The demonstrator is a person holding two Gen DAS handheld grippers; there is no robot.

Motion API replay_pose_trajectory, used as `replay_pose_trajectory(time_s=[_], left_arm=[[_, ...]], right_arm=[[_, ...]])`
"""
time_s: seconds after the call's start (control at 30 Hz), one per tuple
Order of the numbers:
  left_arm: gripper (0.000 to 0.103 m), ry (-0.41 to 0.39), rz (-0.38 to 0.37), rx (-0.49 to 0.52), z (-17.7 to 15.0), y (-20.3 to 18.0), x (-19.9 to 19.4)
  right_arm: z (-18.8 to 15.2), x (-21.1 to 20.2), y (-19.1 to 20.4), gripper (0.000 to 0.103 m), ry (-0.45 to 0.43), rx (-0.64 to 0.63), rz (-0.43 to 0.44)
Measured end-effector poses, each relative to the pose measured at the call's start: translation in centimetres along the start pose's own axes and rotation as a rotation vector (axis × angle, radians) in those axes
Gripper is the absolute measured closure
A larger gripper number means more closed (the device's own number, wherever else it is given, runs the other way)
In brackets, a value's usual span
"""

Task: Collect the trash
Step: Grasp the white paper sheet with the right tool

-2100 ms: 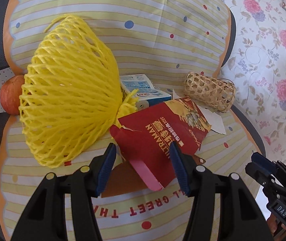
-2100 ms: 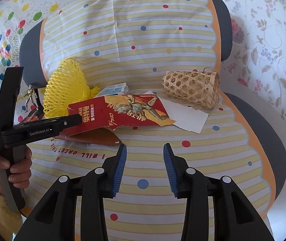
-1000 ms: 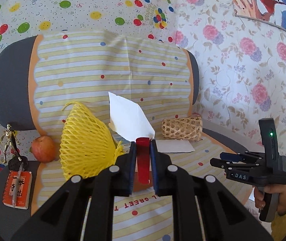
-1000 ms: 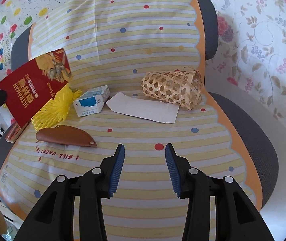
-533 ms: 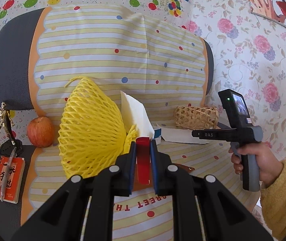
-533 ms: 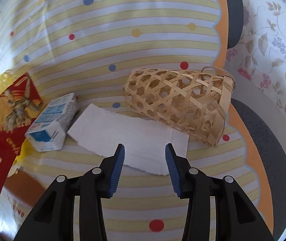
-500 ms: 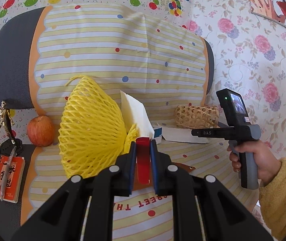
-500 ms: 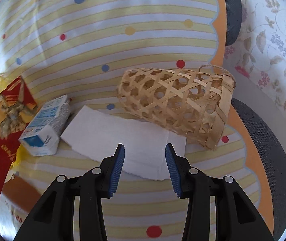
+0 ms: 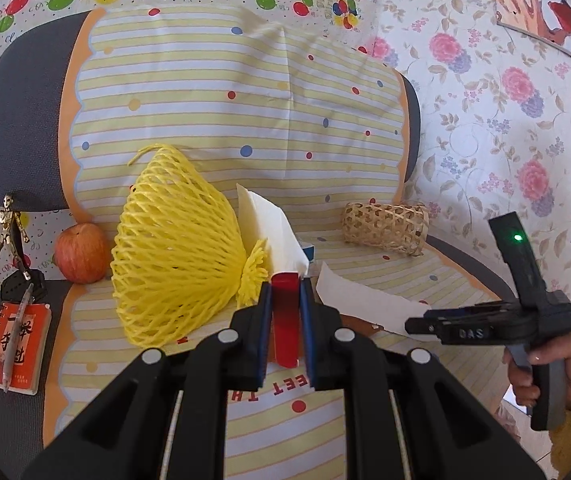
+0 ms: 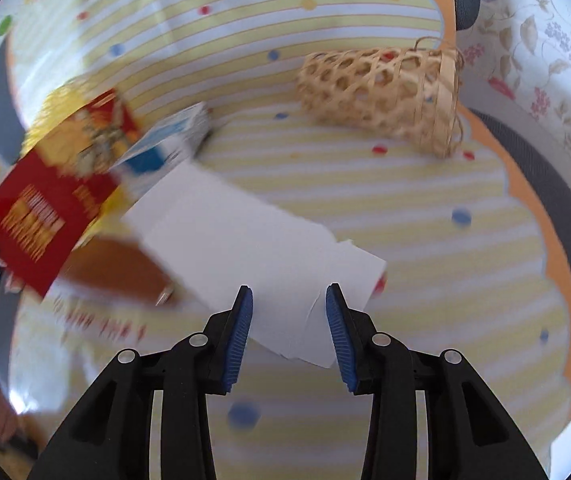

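Left wrist: left tool (image 9: 285, 304) clamps red carton (image 9: 285, 316); right tool (image 10: 289, 320) gapes.

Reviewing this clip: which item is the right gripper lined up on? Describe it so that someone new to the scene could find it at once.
Start at the striped, dotted cloth draped over the chair seat, then the woven bamboo basket lying on its side. Nearer than it lies a flat white paper sheet, its near edge between the open right gripper. Unlike the printed red carton and blue-and-white box beside it, it is plain and blank.

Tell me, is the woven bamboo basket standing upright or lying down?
Lying down: the bamboo basket rests on its side on the striped cover.
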State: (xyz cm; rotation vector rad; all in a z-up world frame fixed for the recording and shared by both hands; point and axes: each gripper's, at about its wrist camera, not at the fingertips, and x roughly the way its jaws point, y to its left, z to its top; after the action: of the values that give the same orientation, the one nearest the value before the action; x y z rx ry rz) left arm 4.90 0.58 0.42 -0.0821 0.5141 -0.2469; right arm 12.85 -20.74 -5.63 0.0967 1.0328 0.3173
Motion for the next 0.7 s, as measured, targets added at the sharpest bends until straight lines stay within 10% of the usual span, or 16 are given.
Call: replay_pose_trajectory(time_s=[0.2,0.7], left_arm=[[0.091,0.017,0.013,-0.008,-0.4,0.0,-0.3],[0.091,0.04,0.027,-0.009,-0.8,-0.3,-0.4]], right_arm=[[-1.2,-3.1,1.6,0.031,-0.131,-0.13,0.025],[1.6,0.8,-3.0,0.024,-0.061,-0.076,0.209]])
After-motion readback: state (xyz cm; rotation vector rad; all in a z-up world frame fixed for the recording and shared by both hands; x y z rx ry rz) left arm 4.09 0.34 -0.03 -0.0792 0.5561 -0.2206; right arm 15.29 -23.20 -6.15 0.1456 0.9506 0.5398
